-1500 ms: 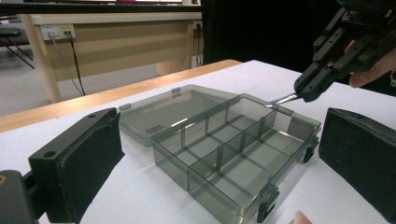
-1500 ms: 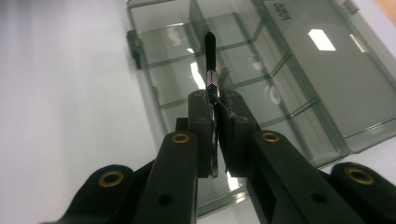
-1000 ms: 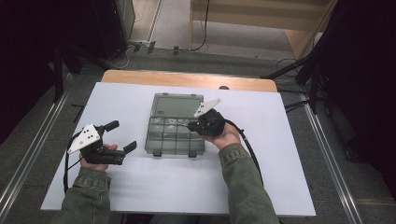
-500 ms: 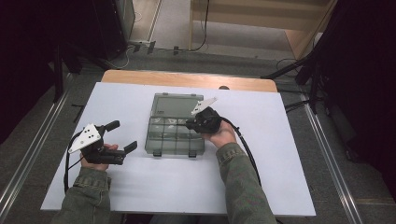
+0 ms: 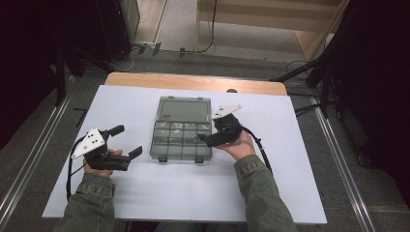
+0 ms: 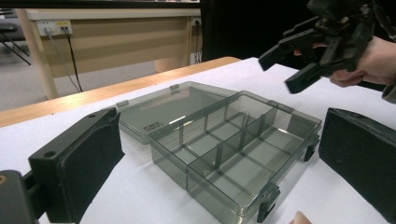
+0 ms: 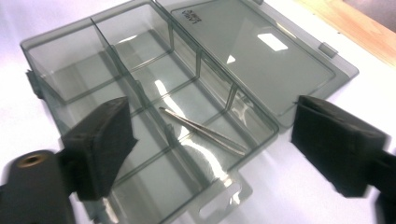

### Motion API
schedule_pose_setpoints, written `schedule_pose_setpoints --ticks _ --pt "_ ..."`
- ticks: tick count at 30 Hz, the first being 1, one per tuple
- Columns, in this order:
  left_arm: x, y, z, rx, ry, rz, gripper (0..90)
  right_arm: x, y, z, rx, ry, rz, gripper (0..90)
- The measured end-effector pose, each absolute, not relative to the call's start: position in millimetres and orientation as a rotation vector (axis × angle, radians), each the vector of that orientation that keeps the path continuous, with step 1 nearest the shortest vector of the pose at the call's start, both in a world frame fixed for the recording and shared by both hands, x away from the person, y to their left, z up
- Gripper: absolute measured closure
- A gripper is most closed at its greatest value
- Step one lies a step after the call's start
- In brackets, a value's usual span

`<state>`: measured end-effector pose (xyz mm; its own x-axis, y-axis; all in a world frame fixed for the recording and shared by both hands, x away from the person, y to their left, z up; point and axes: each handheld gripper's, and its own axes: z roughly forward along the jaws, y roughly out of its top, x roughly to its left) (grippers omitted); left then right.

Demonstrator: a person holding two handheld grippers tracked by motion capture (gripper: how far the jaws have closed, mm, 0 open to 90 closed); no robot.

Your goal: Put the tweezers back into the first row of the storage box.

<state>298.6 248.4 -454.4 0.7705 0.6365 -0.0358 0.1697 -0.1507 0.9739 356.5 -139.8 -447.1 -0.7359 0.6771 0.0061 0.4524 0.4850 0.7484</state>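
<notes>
The left gripper [image 5: 126, 141], black with a grey three-cornered plate, rests low on the white table [image 5: 193, 203] with its jaws spread wide and nothing between them. From it, the smoky transparent plastic compartment box [image 5: 183, 140] lies just ahead and to its inner side, lid [image 5: 186, 110] folded flat open beyond the tray.

Across the box, the right gripper [image 5: 207, 138] hovers over the tray's near corner on its own side, jaws also spread wide and empty. In the right gripper view the box sits directly under and ahead of those jaws, and a thin pair of metal tweezers [image 7: 203, 131] lies in a compartment between the two pads, a little beyond them. The tweezers' long axis runs slantwise across the gap rather than along it, from nearer the left pad [image 7: 100, 144] toward the right pad [image 7: 338, 142].

Judging from this, the right gripper is much the nearer to the tweezers and is placed to descend on them, and the divider walls close beside them leave little room.
</notes>
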Motion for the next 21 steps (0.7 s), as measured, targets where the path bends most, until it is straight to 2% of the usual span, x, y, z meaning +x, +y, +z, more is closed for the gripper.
schedule_pose_setpoints --ticks 8,21 --pt "298.8 248.4 -454.7 1.706 0.642 0.455 0.0 337.6 -155.7 -448.0 0.990 2.361 1.156 0.3" --pt "298.0 248.8 -454.1 1.706 0.644 0.458 0.0 310.7 -178.4 -435.8 1.142 2.246 1.153 0.0"
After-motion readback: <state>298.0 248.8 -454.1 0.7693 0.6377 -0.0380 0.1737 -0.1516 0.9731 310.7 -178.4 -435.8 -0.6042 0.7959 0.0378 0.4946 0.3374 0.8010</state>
